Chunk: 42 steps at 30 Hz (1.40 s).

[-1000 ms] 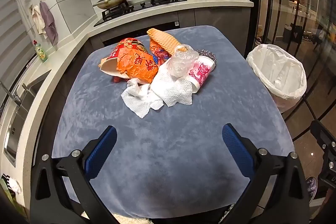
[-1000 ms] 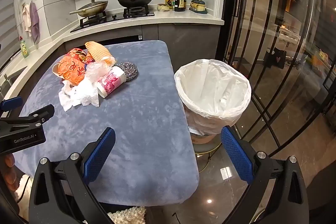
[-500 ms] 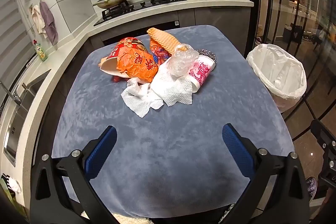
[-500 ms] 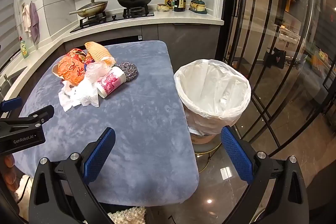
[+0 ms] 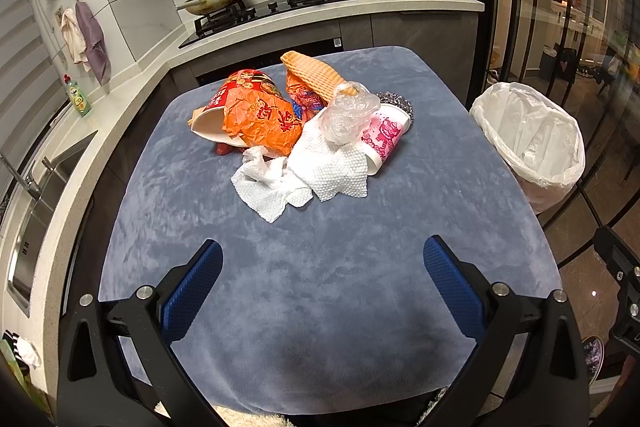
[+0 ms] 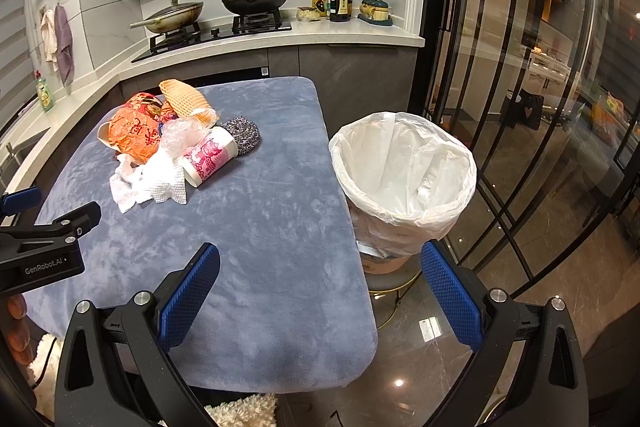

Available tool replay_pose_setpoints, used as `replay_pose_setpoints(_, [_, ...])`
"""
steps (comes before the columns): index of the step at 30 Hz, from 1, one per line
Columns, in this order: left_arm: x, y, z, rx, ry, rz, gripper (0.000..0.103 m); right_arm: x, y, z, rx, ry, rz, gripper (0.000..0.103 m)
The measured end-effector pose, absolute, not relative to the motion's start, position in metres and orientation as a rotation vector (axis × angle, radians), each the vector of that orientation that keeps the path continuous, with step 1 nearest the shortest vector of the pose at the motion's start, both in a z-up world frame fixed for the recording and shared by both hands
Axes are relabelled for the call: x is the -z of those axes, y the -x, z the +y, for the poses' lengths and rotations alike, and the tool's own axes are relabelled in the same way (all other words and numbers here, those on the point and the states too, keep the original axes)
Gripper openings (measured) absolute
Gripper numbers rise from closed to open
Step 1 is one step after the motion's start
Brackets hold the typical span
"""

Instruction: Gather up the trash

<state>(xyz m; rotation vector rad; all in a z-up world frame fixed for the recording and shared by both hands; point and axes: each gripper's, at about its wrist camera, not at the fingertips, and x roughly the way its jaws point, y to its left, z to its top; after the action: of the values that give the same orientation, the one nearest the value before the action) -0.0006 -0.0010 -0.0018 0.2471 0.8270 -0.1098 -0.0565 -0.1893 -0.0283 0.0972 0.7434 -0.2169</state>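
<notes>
Where the trash lay heaped on the far half of the table [image 5: 320, 291], everything could be placed from the pink-printed paper cup [image 5: 384, 139], a smooth cylinder on its side with its open mouth toward the cameras. Against its mouth sprawled dimpled white paper towels [image 5: 328, 171], crumpled and soft. On top of the cup sat a wad of clear, glossy plastic film [image 5: 348, 109]. Behind the cup's base a steel scouring ball [image 6: 242, 133] showed as a wiry grey tangle. Left of the cup lay a creased orange wrapper [image 5: 260, 121] over a tipped red paper bowl [image 5: 236, 91], with a ribbed, waffle-textured orange sponge [image 5: 312, 71] leaning behind them.

A plush grey-blue cloth covered the rounded table. Off its right edge, well apart from the cup, stood a round bin lined with a thin, wrinkled white bag [image 6: 404, 171].

Both tongs hung over the near edge, gaping wide and holding nothing: the left gripper [image 5: 322, 269] and the right gripper [image 6: 320, 273], each with blue, dimpled pads on black arms.
</notes>
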Motion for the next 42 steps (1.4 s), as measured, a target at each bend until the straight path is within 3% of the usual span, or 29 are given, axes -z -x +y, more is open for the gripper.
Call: replay_pose_setpoints(42, [0.0032,0.0006,0.0038,0.115,-0.248,0.826,0.096,0.0276,0.0555,-0.1844,0.217,-0.099,0.745,0.096])
